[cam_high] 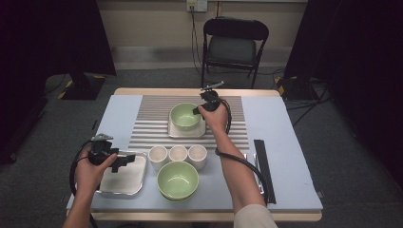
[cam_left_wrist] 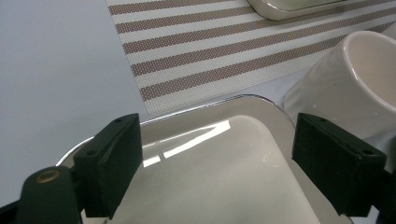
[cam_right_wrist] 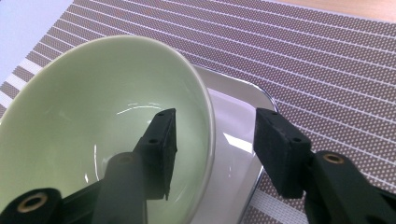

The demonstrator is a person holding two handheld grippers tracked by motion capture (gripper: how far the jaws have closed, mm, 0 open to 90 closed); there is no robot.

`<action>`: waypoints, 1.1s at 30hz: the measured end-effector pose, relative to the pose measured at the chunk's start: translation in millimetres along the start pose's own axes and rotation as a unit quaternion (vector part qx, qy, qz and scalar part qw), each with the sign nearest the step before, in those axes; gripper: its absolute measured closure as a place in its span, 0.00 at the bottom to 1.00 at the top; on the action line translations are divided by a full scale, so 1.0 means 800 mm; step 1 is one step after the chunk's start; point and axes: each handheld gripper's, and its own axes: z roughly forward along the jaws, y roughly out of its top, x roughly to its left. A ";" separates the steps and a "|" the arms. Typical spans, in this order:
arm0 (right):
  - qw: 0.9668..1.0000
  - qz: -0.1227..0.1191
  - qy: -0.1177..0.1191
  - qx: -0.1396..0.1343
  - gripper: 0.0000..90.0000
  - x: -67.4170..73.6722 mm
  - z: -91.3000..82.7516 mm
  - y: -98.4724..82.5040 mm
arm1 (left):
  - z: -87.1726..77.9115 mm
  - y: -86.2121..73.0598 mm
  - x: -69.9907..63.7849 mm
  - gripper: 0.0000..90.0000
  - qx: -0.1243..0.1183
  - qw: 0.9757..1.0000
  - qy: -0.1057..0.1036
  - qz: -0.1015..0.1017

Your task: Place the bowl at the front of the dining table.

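Note:
A pale green bowl [cam_high: 185, 115] [cam_right_wrist: 84, 116] sits in a small steel tray [cam_high: 173, 130] [cam_right_wrist: 238, 135] on the striped mat [cam_high: 152, 118] [cam_right_wrist: 303, 56]. My right gripper [cam_high: 198, 110] [cam_right_wrist: 217, 126] is open astride the bowl's right rim. One jaw is inside the bowl and the other outside, and neither pad presses on the rim. My left gripper [cam_high: 127, 160] [cam_left_wrist: 217, 140] is open and holds nothing, just above a second steel tray [cam_high: 123, 178] [cam_left_wrist: 210, 182] at the near left.
Three white cups [cam_high: 178, 153] stand in a row right of the near tray, and the nearest cup [cam_left_wrist: 355, 79] is close to my left gripper's jaw. Another green bowl [cam_high: 177, 180] sits in front of them. A black strip [cam_high: 263, 161] lies at the right. A chair [cam_high: 235, 42] stands behind the table.

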 end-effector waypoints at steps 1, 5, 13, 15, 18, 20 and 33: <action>1.000 -0.001 -0.001 0.000 0.54 0.000 -0.001 0.000 | 0.000 0.000 0.000 0.18 0.000 1.000 0.000 0.000; 1.000 -0.005 -0.004 0.004 0.55 0.002 -0.005 0.000 | 0.001 0.000 -0.001 0.18 0.000 1.000 0.001 0.001; 1.000 -0.015 -0.006 0.003 0.53 0.004 -0.012 0.001 | 0.002 0.000 -0.002 0.18 0.001 1.000 0.001 0.002; 1.000 -0.014 -0.005 0.002 0.52 0.004 -0.014 0.001 | 0.002 0.000 -0.002 0.18 0.000 1.000 0.000 0.001; 1.000 -0.017 -0.002 0.001 0.48 0.005 -0.015 0.001 | 0.002 0.000 -0.002 0.18 0.000 1.000 0.000 0.001; 1.000 -0.016 0.000 0.002 0.46 0.005 -0.016 0.001 | 0.002 0.000 -0.002 0.18 0.000 1.000 0.000 0.001; 1.000 -0.018 0.000 0.006 0.36 0.004 -0.021 0.001 | 0.002 0.000 -0.002 0.18 0.001 1.000 0.000 0.002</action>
